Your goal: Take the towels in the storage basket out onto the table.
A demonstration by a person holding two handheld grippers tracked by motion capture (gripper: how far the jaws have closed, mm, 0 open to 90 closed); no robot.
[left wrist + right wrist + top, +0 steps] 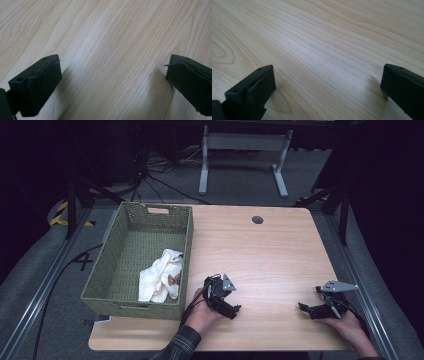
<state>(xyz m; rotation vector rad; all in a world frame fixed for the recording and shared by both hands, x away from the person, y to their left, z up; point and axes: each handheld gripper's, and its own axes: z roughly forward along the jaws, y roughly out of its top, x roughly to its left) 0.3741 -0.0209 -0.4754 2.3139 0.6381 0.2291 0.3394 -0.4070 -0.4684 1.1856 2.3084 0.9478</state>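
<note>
On the light wooden table (265,255), near its front edge, a hand holds my left gripper (231,309) just right of the green woven basket (120,265). Its two black jaws stand wide apart over bare wood in the left gripper view, with my left gripper (112,75) open and nothing between the pads. At the front right corner another hand holds my right gripper (306,309), pointing left. In the right gripper view my right gripper (327,82) is also open over bare wood. A crumpled white cloth (161,275) lies inside the basket at its right side.
The basket sits on the table's left part and overhangs its left edge. A small round cable hole (257,219) is in the tabletop at the back. Beyond the table are a white desk frame (243,155) and cables on the grey floor.
</note>
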